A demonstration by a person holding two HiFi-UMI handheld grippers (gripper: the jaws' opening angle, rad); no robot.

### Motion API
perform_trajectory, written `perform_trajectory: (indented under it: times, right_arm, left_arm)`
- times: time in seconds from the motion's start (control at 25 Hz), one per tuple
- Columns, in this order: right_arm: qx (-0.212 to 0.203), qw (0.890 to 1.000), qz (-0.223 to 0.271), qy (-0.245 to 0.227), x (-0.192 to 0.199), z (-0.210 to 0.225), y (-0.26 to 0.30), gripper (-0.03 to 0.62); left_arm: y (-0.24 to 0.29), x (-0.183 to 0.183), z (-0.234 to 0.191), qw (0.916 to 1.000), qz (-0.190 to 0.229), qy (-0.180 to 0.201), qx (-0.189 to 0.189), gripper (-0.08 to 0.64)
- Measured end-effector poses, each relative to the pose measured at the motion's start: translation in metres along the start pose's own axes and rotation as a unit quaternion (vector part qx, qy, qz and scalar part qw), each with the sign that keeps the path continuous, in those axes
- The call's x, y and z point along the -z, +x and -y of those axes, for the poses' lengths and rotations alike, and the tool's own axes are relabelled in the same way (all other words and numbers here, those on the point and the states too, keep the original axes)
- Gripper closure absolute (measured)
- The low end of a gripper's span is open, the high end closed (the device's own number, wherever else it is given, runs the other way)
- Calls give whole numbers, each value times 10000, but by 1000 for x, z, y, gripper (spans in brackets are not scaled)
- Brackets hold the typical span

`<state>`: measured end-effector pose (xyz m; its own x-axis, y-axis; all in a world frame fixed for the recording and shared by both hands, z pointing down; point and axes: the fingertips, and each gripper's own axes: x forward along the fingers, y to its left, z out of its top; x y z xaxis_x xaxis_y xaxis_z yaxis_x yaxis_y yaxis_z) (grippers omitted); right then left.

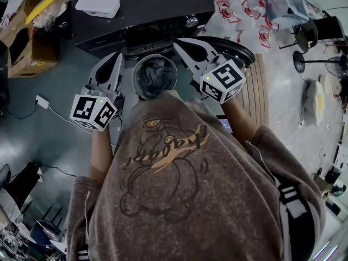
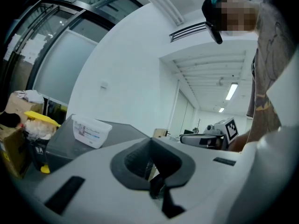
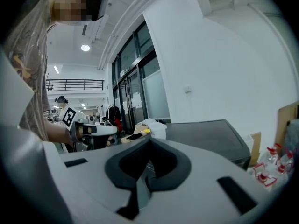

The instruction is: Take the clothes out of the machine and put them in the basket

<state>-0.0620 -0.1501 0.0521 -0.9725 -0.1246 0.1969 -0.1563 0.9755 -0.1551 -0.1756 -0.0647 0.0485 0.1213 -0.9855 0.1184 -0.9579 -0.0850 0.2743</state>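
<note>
Currently both grippers are held out in front of the person, almost level, one on each side of the front of the machine point(image 1: 147, 15). The left gripper point(image 1: 116, 58) has its jaws pressed together with nothing between them; its own view shows the two grey halves meeting along one seam. The right gripper point(image 1: 180, 44) looks the same in its view: the jaws are clenched together and hold nothing.

The clothes point(image 1: 156, 72) are a dark grey bundle inside a round opening with a ribbed light rim. This opening is at the front of the machine and lies between the tips of the two grippers. Neither gripper touches the cloth; both tips are just beside the rim.

The machine has a flat black top, and a white plastic box point(image 1: 98, 4) stands on it near the left back corner. To the left of the machine, on the grey floor, there are cardboard boxes point(image 1: 24, 45). To the right there are packs of bottles point(image 1: 244, 10) in clear wrap. The person's brown printed shirt point(image 1: 185, 189) fills the lower part of the head view.
</note>
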Motion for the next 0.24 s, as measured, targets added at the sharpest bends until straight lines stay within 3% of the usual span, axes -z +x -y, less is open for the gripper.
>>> perform_trajectory:
  times: [0.24]
  right_arm:
    - [-97, 9998, -120, -105, 4, 0, -3, 598]
  left_arm:
    - [-2, 10, 2, 10000, -8, -54, -60, 555]
